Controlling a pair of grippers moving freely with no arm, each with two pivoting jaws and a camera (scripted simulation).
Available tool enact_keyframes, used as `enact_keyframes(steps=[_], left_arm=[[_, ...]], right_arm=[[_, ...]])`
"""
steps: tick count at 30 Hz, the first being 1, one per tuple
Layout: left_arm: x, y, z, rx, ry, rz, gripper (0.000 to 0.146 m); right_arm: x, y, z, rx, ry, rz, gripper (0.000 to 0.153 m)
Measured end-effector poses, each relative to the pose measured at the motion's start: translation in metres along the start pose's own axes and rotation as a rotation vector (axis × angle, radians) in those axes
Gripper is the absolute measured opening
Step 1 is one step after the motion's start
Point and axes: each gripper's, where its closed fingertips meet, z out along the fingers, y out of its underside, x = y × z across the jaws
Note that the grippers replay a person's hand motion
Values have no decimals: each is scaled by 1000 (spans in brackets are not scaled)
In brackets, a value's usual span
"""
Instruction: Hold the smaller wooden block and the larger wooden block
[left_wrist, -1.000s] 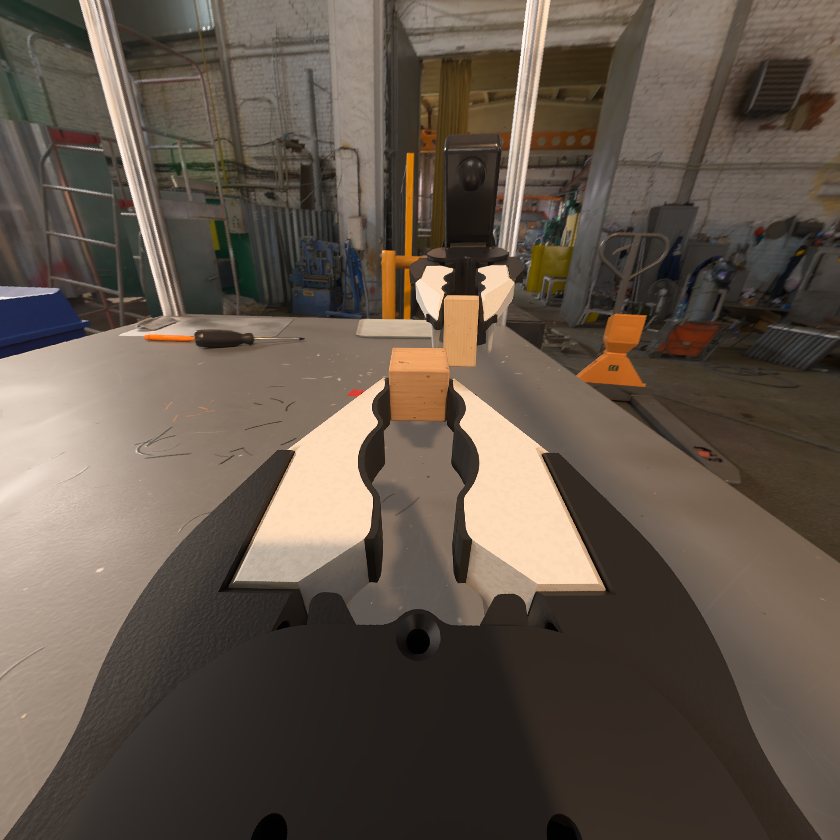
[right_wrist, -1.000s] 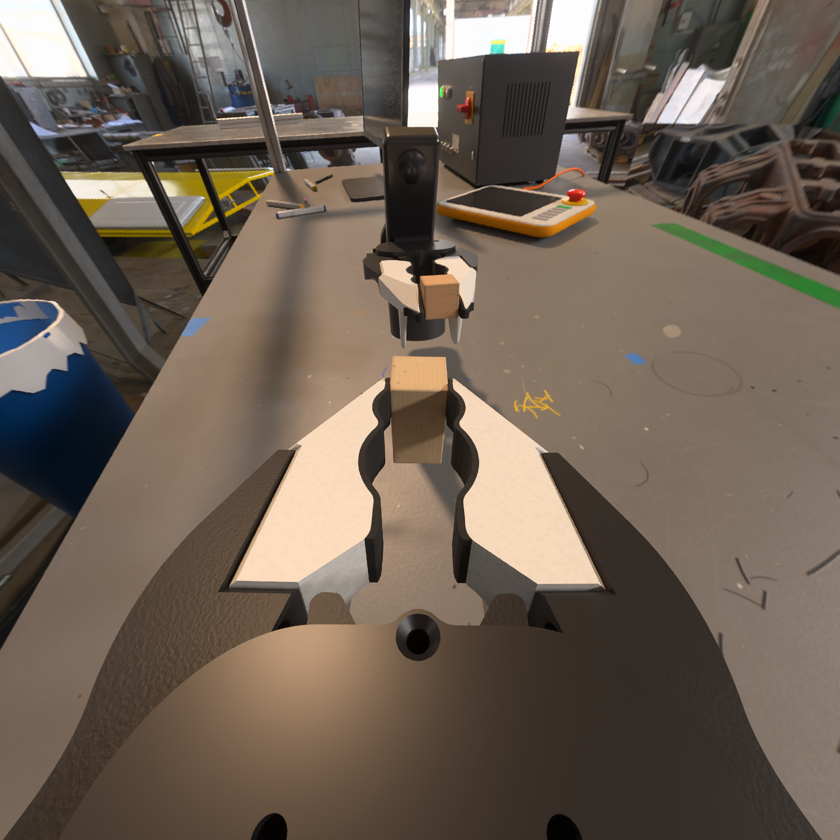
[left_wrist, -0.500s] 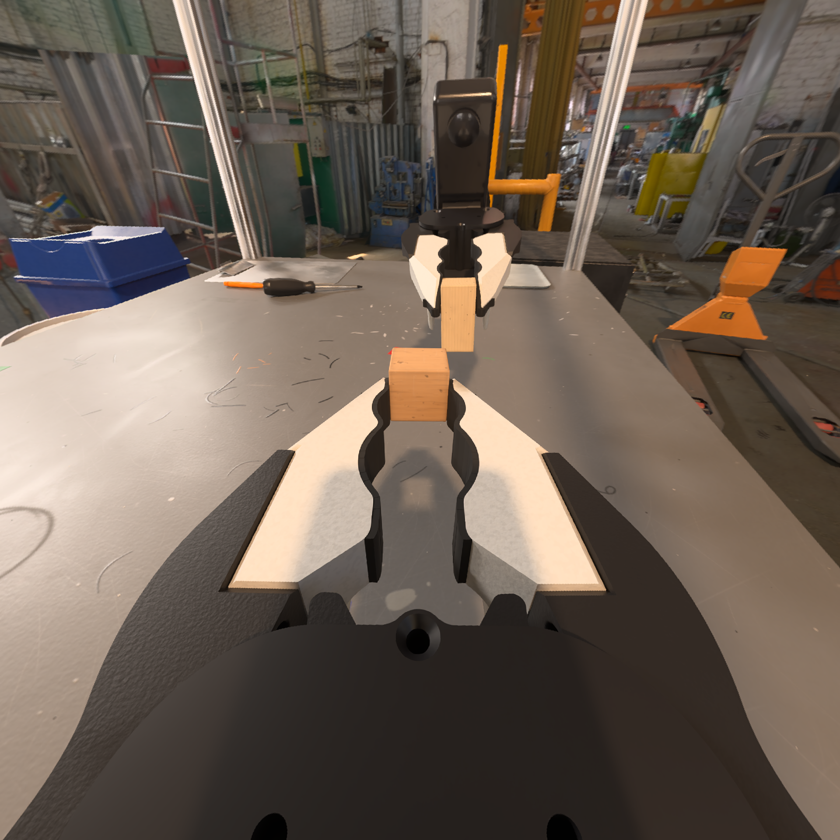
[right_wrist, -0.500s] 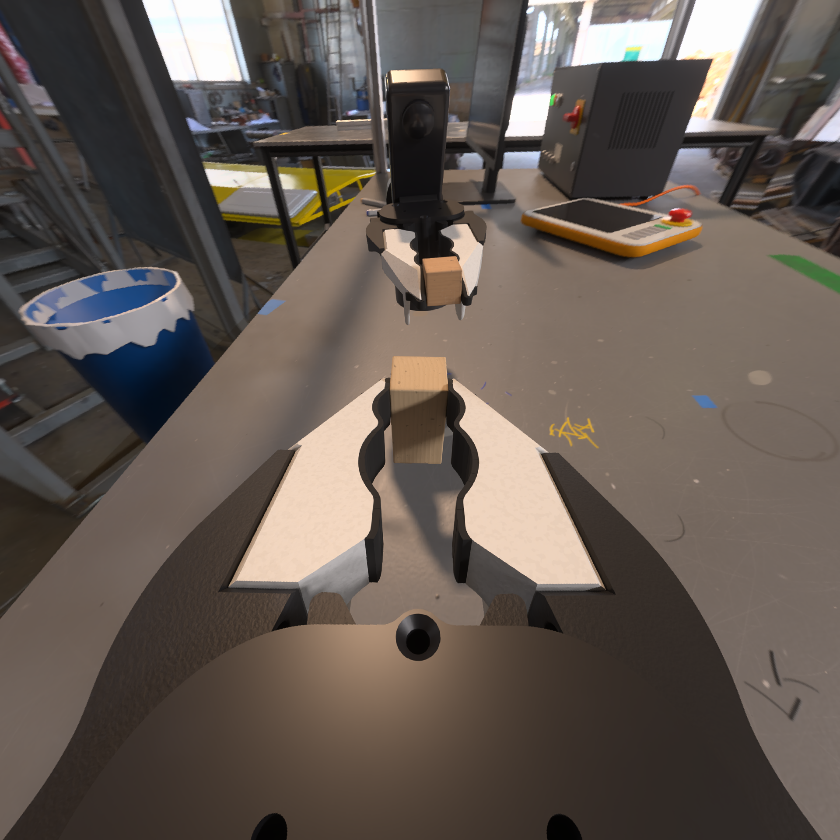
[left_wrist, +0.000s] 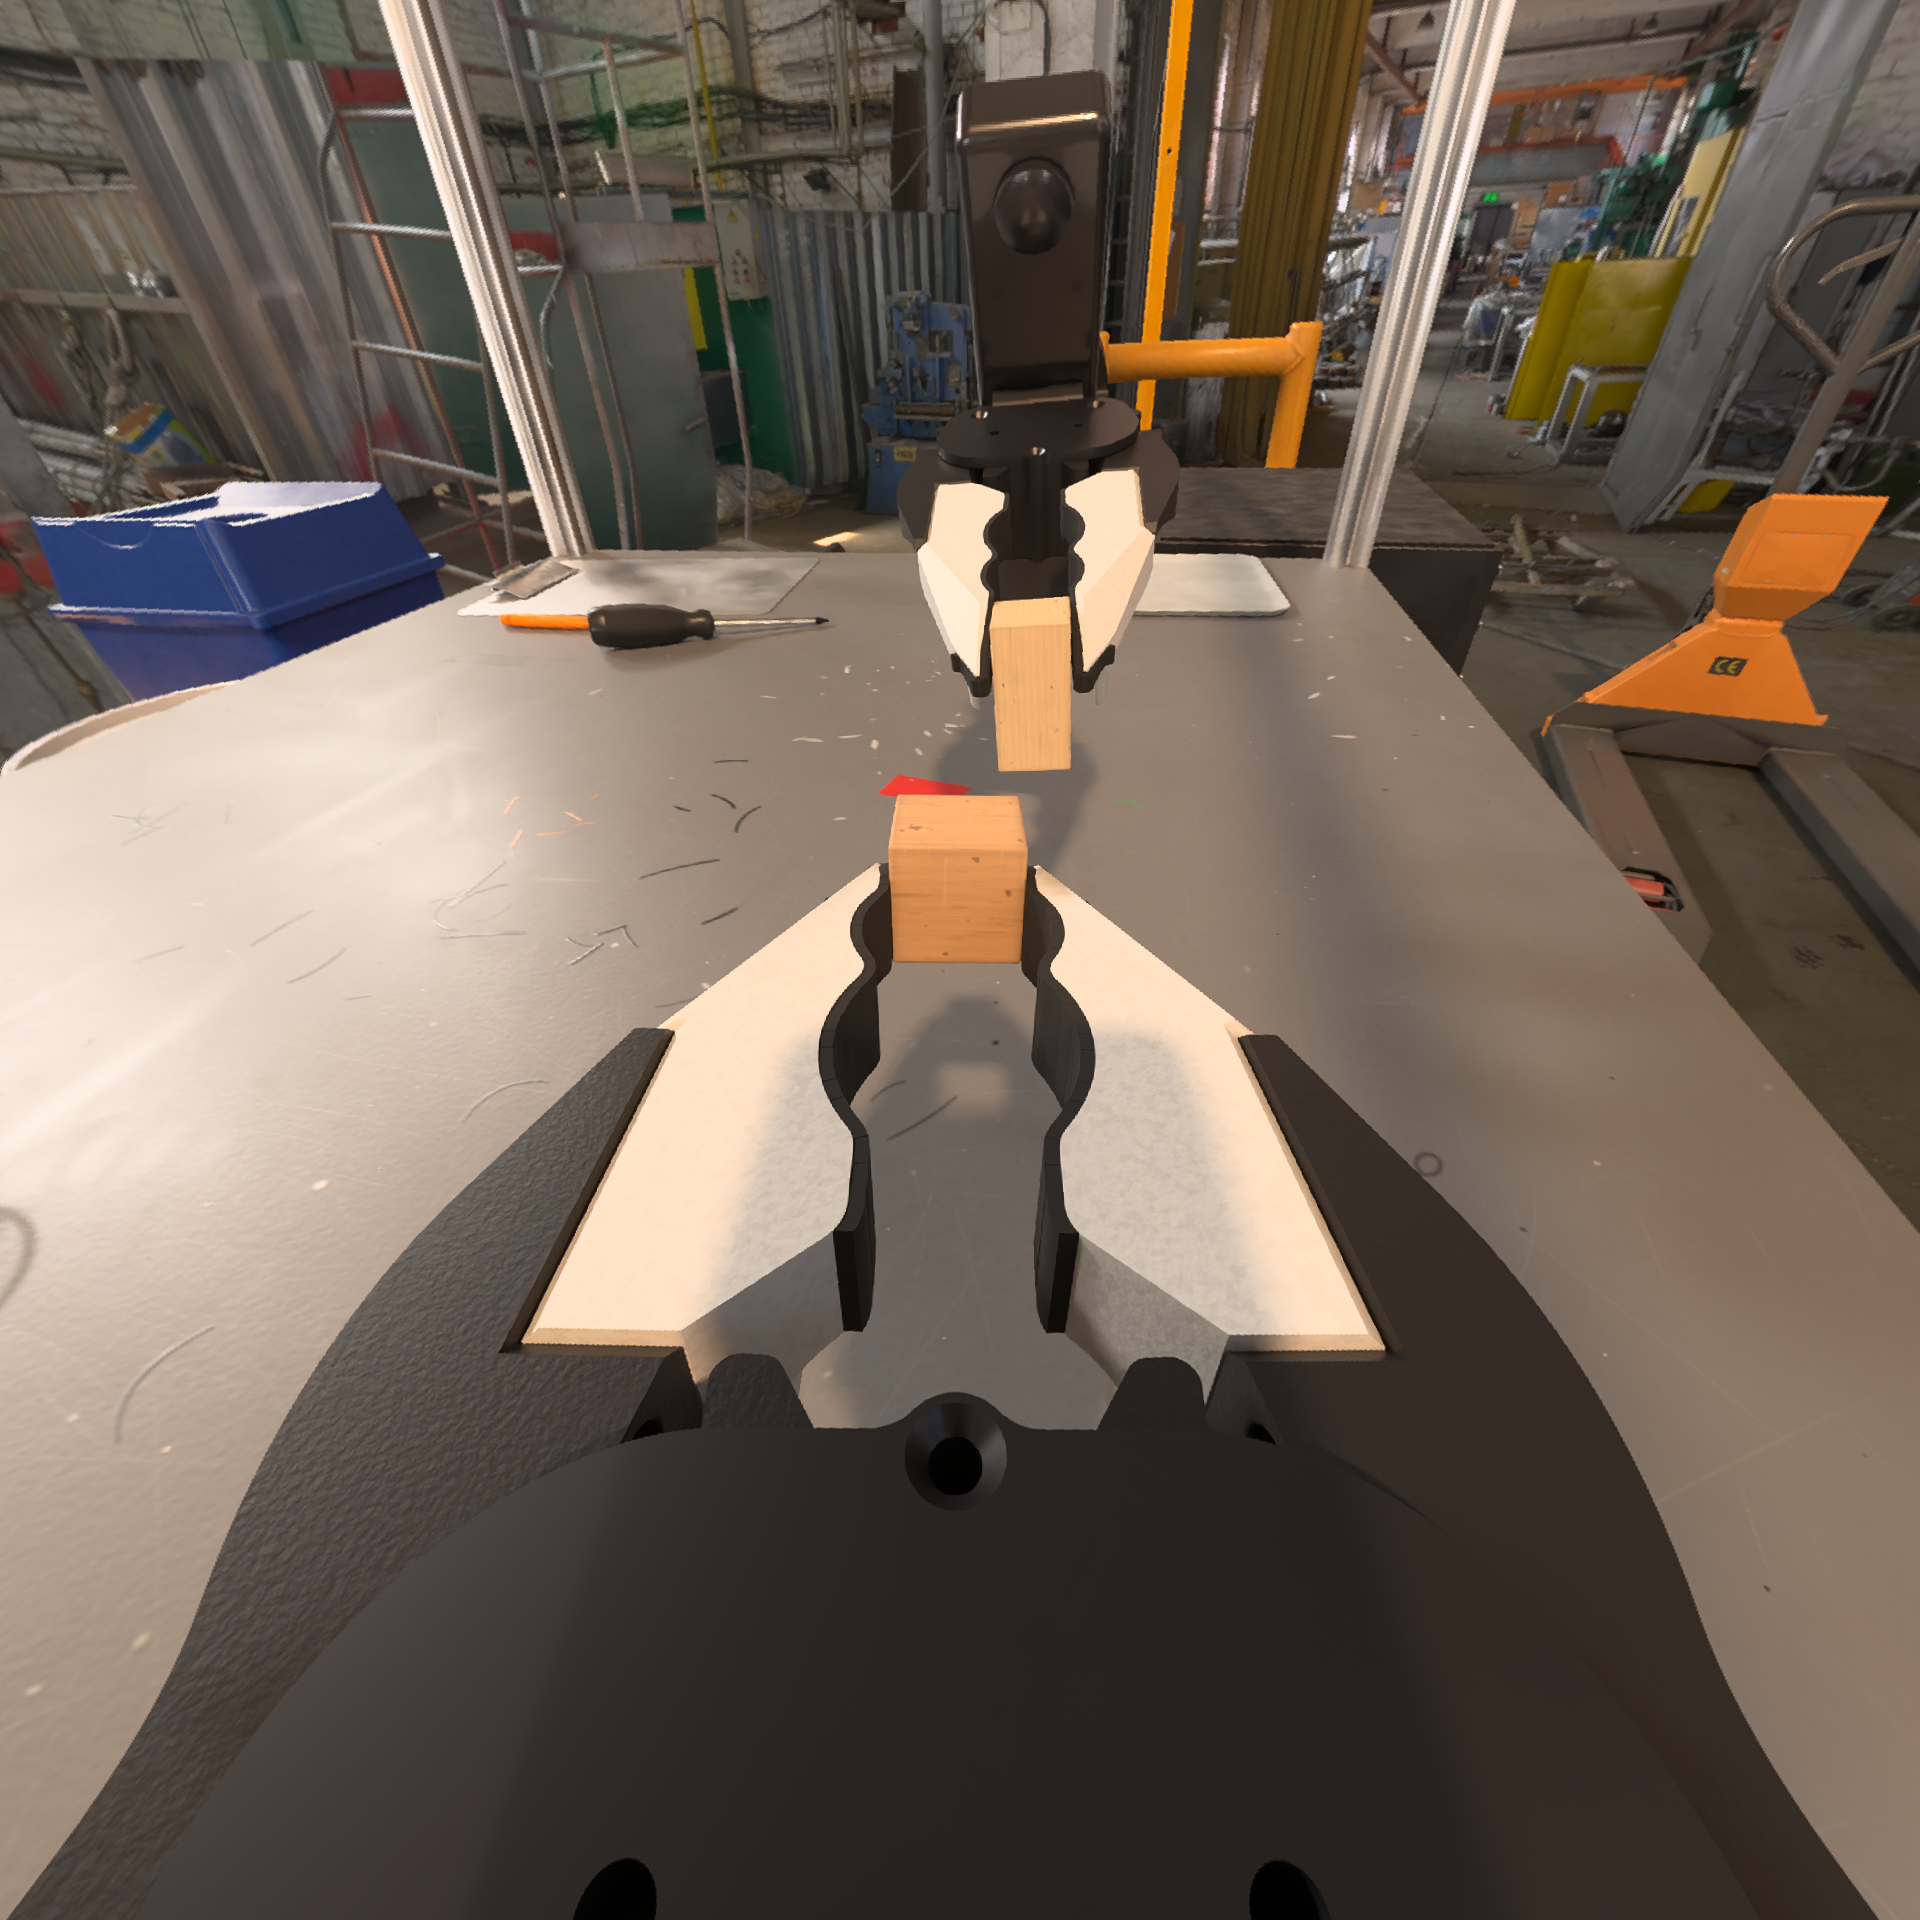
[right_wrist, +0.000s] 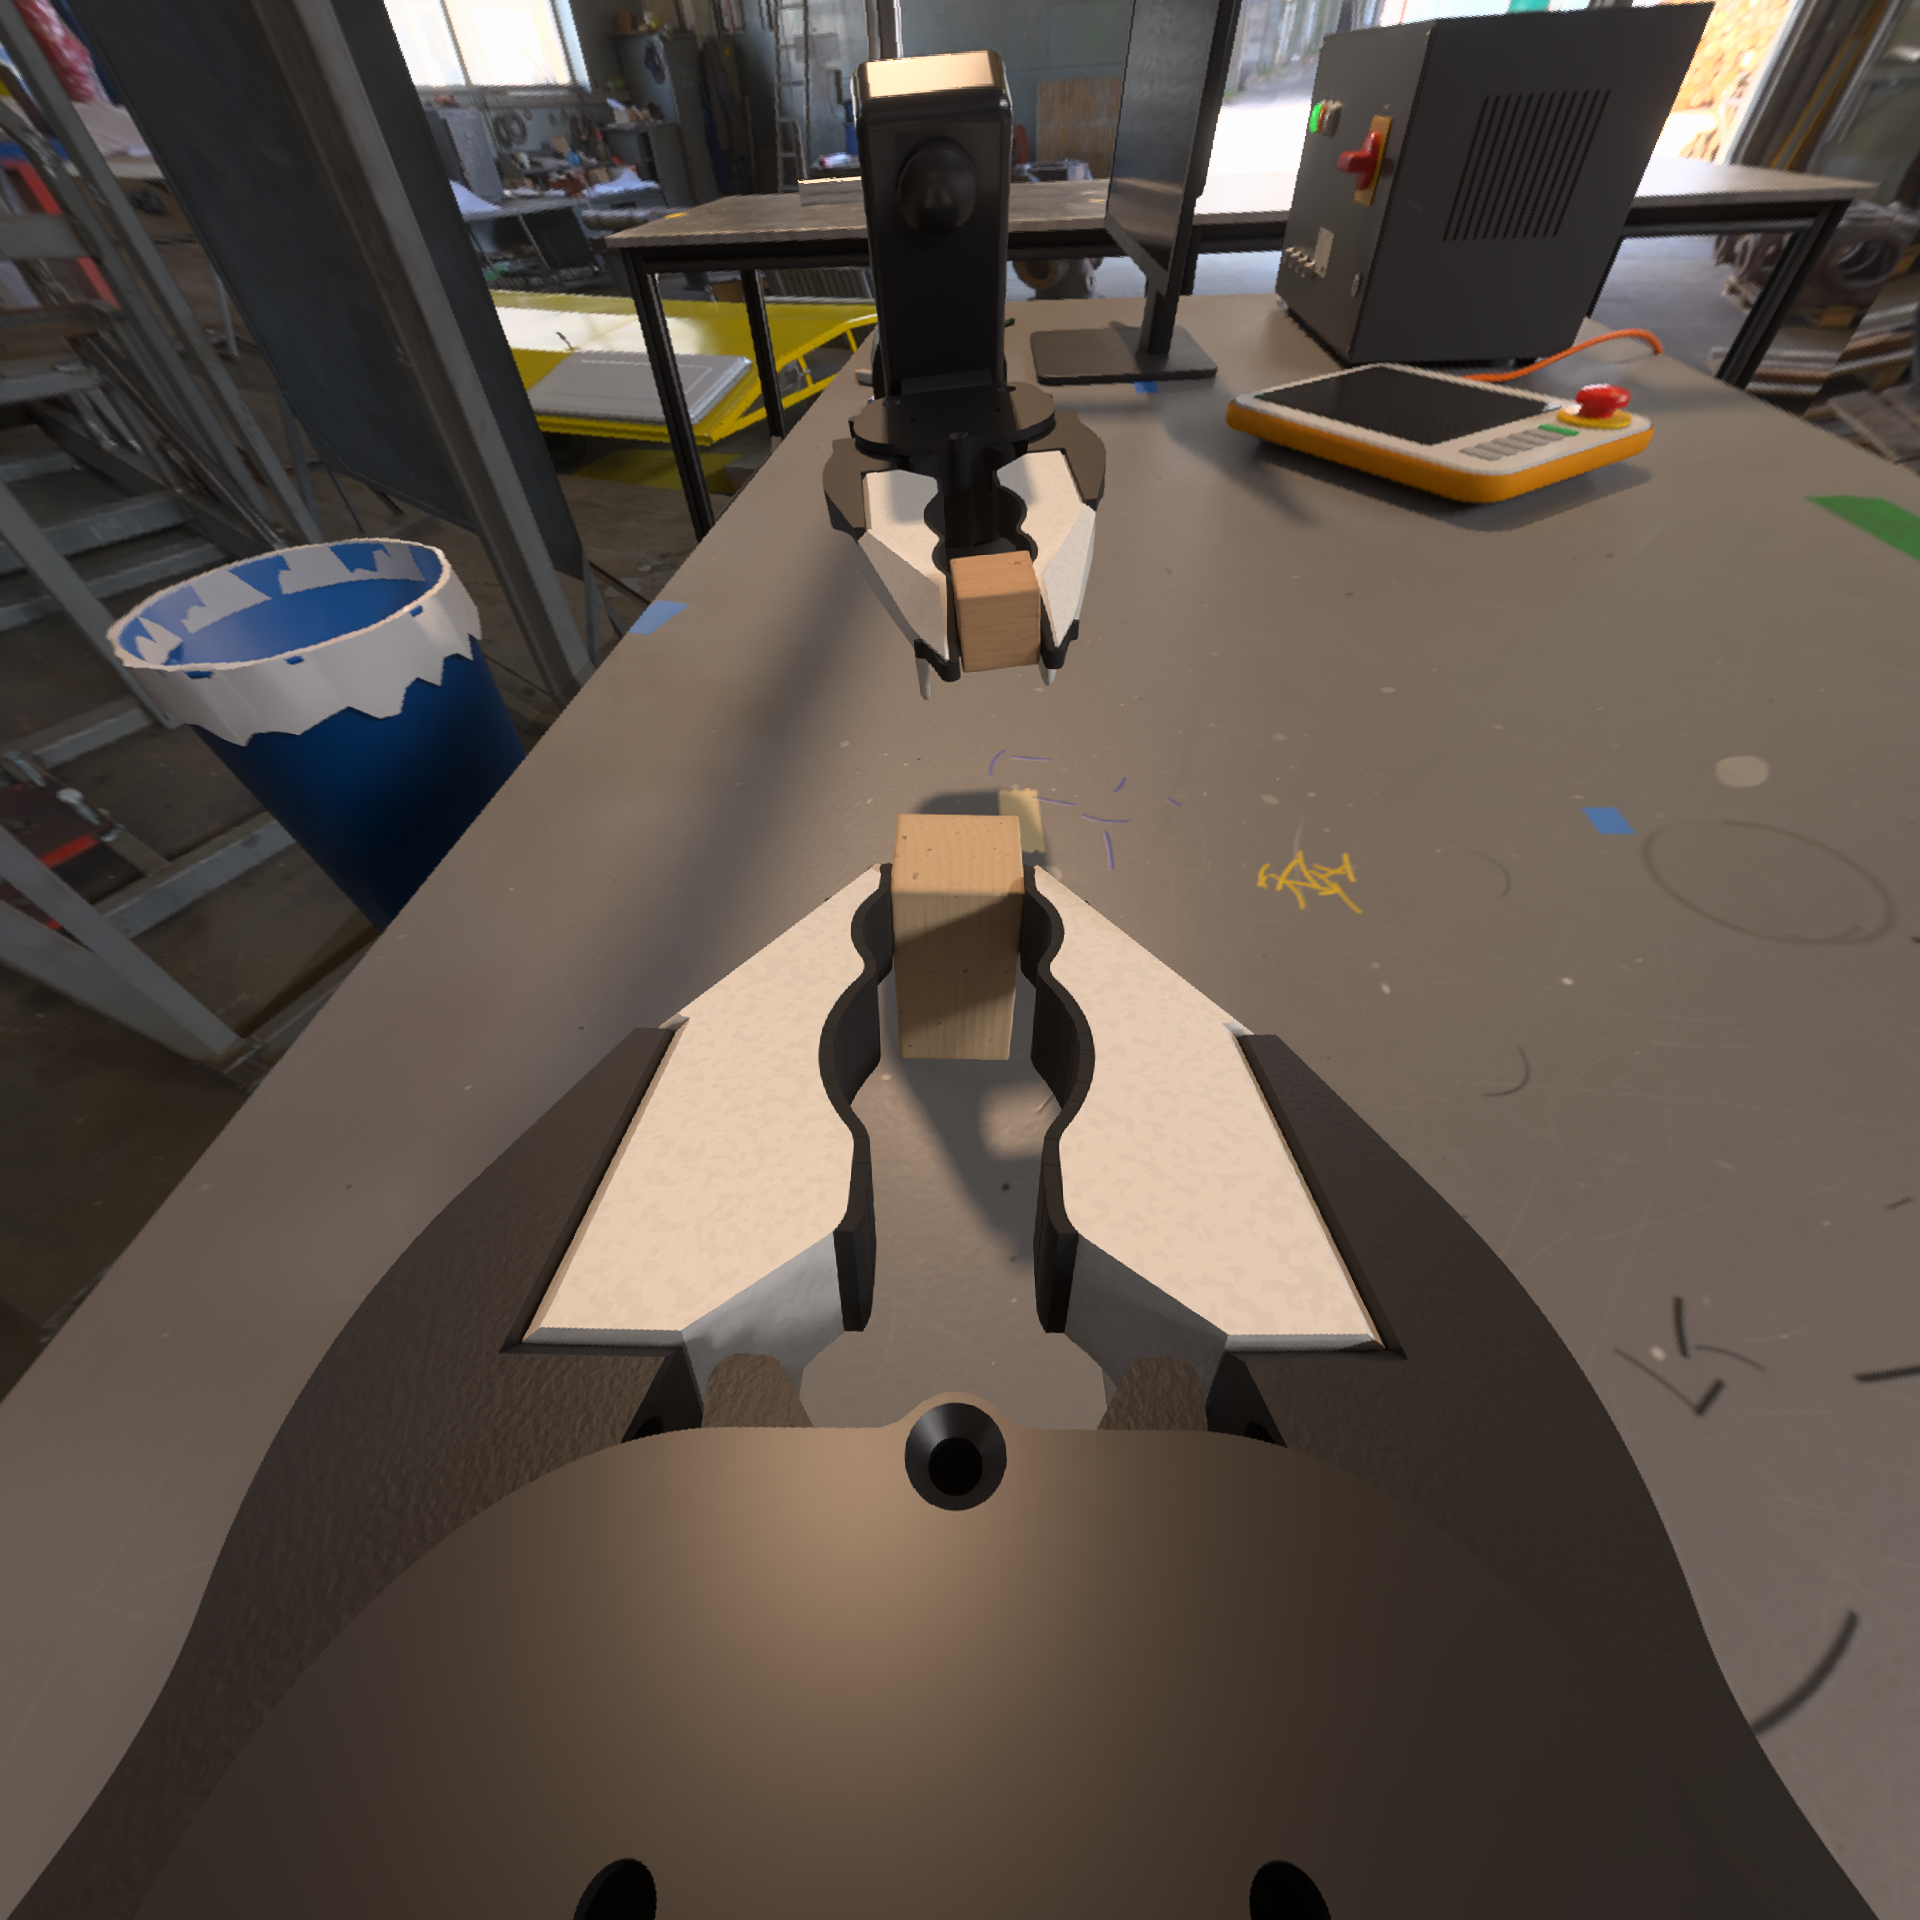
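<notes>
— Where's the smaller wooden block (left_wrist: 956, 881) now?

— Pinched between the tips of the left tongs (left_wrist: 956, 894), off the bench (left_wrist: 312, 935); you can see its shadow lying on the grey top beneath. From the other side it shows as the cube in the far tongs (right_wrist: 995, 621), again clear of the surface.

— And the larger wooden block (right_wrist: 956, 935)?

— Clamped upright in the right tongs (right_wrist: 956, 914), just beyond the small cube and a little above it, facing it head-on (left_wrist: 1031, 681). It hangs well down past the tips and doesn't touch the small one; there's a gap between them.

— So both tongs are clenched on wood?

— Yes, each gripping its own block, faces pressed flat on both sides.

— Then what's left?

— Not much, I'd say. Both blocks are up and held, which is what was asked. What remains is keeping the grip steady so neither slips.

— Anything near the small cube to bump?

— A red mark (left_wrist: 920, 785) on the bench just behind it, a screwdriver (left_wrist: 655, 625) well off to its left. Nothing close.
</notes>
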Motion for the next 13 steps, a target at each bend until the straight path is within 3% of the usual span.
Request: enact_keyframes(steps=[8,13], left_arm=[[0,9,2,60,35,-115,23],[2,13,4,32,28,-88,24]], right_arm=[[-5,-2,3,107,2,9,23],[-7,-4,5,166,21,32,23]])
